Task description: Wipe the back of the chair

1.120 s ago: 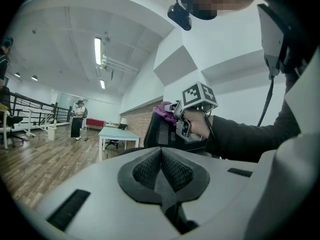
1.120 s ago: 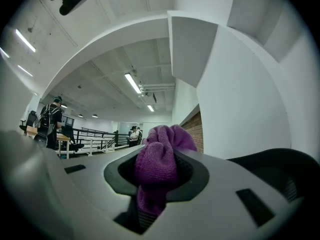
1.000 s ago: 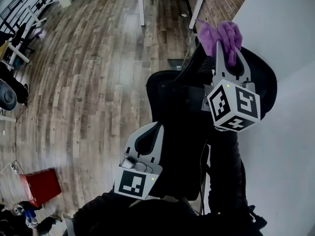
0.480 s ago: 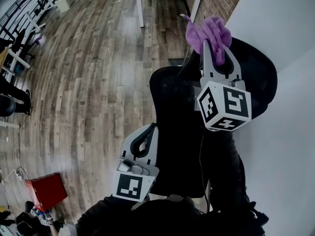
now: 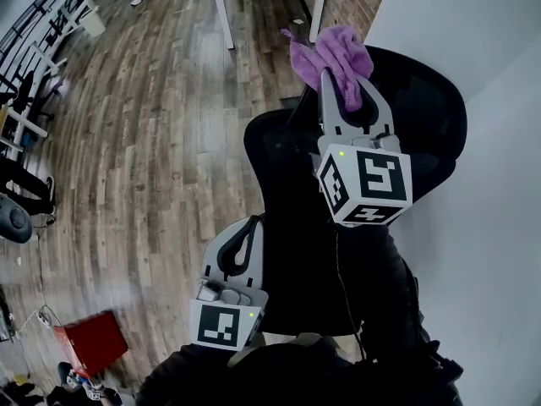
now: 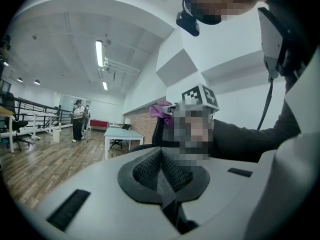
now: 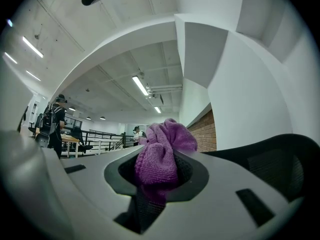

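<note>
The wood floor (image 5: 152,142) lies to my left and a white wall (image 5: 482,252) to my right, with the black chair (image 5: 279,167) directly below. My right claw (image 5: 347,87) is clenched on the purple cloth (image 5: 325,49) and has shifted leftward along the chair's upper edge over the last second. My left claw (image 5: 251,227) is closed on nothing, low beside the chair back. I judge a wiping stroke is under way, though I cannot confirm that the cloth touches the chair.

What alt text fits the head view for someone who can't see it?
Seen from above, the right gripper holds a bunched purple cloth near the top of a black chair beside a white wall. The left gripper sits lower, shut and empty; wooden floor spreads to the left.
</note>
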{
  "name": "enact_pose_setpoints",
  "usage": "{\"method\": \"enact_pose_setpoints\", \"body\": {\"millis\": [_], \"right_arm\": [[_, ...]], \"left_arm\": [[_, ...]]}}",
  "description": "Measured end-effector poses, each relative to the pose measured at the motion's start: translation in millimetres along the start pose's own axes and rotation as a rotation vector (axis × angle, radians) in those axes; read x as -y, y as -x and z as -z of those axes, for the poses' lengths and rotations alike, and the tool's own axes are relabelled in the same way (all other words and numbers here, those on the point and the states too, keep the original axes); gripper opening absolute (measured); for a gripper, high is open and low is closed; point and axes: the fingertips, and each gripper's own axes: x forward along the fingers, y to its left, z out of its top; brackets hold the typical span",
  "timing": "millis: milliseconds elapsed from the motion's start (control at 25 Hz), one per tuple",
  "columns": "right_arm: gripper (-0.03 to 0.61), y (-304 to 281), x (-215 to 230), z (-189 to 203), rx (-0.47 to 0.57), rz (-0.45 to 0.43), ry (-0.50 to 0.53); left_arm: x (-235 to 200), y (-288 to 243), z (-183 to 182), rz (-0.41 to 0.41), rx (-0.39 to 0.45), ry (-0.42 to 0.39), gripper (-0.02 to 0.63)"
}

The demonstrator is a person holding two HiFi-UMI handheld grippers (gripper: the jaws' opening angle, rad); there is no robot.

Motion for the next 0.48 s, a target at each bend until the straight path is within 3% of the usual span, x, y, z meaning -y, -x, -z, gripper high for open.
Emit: {"method": "enact_pose_setpoints", "body": {"millis": [240,360,480], "right_arm": [[0.089,-4,10,0,-0.006,0.026,0.026],[0.089,-2,21,3,-0.014,0.041,0.026],[0.089,2,40,3,-0.022,0.067,0.027]], "left_arm": [[-1,-7,-1,-0.005,-0.004,-0.006,0.009],[5,-13,1,0.014,0.005,-0.048,0.009],[16,-20,1,0.028,-0.010,-0.028,0.009]]}}
